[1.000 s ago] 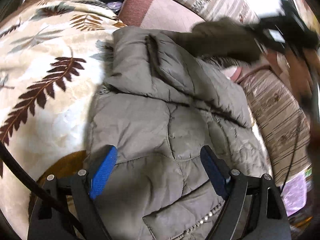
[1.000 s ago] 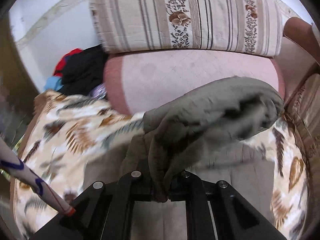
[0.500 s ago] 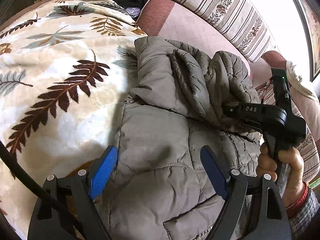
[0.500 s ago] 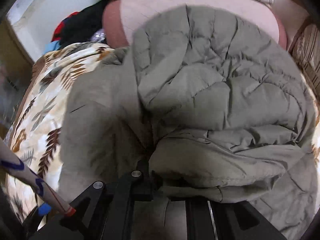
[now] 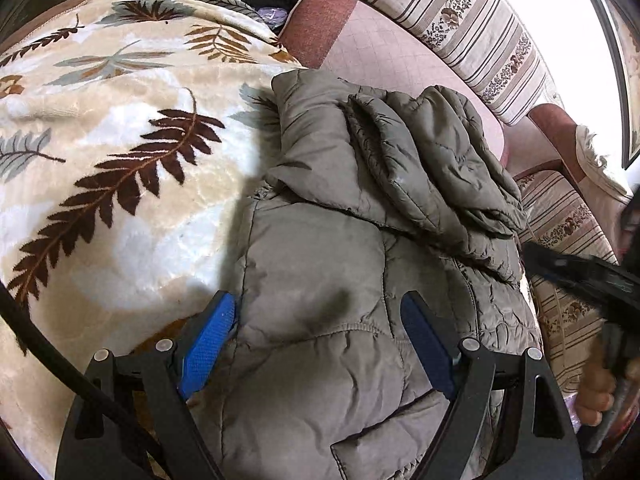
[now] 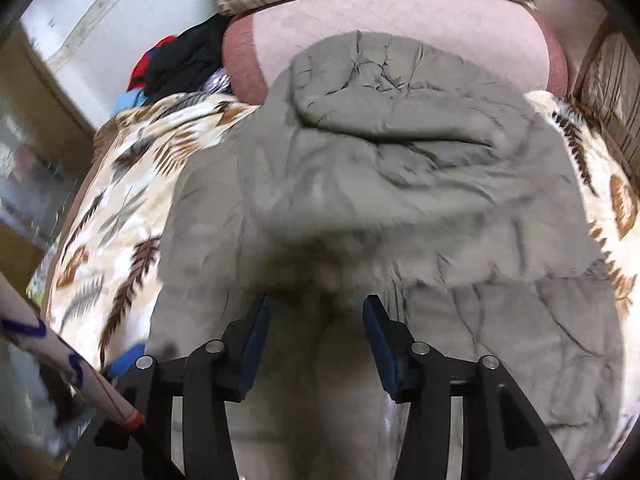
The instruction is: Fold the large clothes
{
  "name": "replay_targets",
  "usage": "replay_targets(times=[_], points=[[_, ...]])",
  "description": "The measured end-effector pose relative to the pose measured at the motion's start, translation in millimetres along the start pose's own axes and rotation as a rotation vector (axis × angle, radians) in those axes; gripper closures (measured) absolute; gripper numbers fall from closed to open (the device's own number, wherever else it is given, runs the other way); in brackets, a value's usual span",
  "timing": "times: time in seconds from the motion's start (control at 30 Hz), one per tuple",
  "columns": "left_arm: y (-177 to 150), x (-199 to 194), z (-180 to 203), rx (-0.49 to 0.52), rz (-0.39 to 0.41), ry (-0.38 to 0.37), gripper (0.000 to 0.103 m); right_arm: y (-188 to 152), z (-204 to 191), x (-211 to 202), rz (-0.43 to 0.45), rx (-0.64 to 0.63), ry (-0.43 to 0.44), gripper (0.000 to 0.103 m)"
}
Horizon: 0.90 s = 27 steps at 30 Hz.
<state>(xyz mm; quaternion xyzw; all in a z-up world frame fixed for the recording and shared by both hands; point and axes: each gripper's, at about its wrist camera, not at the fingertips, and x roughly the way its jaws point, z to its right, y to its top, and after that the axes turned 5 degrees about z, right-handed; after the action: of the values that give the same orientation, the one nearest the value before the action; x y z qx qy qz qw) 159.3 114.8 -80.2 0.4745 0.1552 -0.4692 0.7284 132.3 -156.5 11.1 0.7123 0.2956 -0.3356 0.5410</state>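
Note:
A grey-green quilted puffer jacket [image 5: 332, 248] lies on a leaf-patterned blanket [image 5: 120, 128], with a sleeve [image 5: 432, 160] folded over its upper part. My left gripper [image 5: 316, 320] is open and hovers just above the jacket's lower body, its blue pads on either side. My right gripper [image 6: 316, 320] is open and empty, above the jacket [image 6: 380, 184] near its lower middle; the view is blurred. The right gripper body and the hand holding it show blurred at the right edge of the left wrist view [image 5: 592, 276].
A pink cushion [image 5: 384, 52] and a striped sofa back [image 5: 472, 28] lie beyond the jacket. A pile of black and red clothes [image 6: 180, 64] sits at the blanket's far left corner. A striped armrest [image 5: 568, 232] is to the right.
My right gripper laid the sleeve across the jacket, opened and let go, and has pulled back toward the right. My left gripper stayed open over the lower jacket.

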Motion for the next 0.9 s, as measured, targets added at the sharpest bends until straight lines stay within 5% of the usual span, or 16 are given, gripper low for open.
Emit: replay_targets(times=[0.13,0.23,0.33,0.4,0.57,0.77,0.9], points=[[-1,0,2,0.01,0.003,0.006,0.019,26,-12,-40,0.169,-0.123,-0.11,0.048],[-1,1,4,0.021,0.002,0.012,0.019,61,-12,-35,0.257,-0.135,-0.219,0.03],[-1,2,4,0.02,-0.001,0.011,0.019,91,4,5,0.242,-0.114,-0.321,0.03],[0,2,3,0.018,-0.004,0.009,0.019,95,20,42,0.169,-0.082,-0.369,0.04],[2,4,4,0.022,-0.01,0.007,0.019,41,38,101,-0.04,0.01,-0.273,0.047],[1,2,5,0.023,-0.008,0.011,0.019,41,29,91,-0.011,-0.041,-0.316,0.048],[0,2,4,0.021,-0.01,0.012,0.019,53,11,46,0.148,-0.028,-0.265,0.049]])
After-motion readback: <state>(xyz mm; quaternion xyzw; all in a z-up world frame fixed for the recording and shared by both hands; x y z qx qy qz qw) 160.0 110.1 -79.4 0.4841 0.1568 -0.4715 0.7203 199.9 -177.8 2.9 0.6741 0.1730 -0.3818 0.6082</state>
